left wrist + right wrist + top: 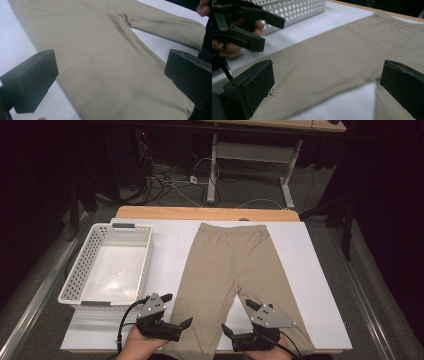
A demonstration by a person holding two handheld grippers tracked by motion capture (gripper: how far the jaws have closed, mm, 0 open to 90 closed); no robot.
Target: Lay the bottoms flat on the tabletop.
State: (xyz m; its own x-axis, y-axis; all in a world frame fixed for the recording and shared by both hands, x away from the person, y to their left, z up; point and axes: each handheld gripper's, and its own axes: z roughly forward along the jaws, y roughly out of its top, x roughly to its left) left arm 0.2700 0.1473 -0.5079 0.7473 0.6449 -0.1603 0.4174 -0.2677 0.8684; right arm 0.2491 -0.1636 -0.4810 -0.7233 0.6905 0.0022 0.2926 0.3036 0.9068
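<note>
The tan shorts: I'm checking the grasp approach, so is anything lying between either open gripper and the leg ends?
Nothing visible. The tan shorts lie flat and bare; the left gripper and right gripper hover open at the leg ends.

High view above, facing forward-down; both claw views close over the shared shorts point(230, 270).

In the high view, the beige shorts point(230, 265) have both leg hems cut off at six o'clock by the picture's edge, and the person's hands point(142, 345) run out of frame there too. The left gripper point(176, 310) covers part of the left leg's outer edge, and the right gripper point(241, 316) hides part of the right leg. In the right gripper view, the white basket point(294, 10) is cropped at twelve o'clock.
</note>
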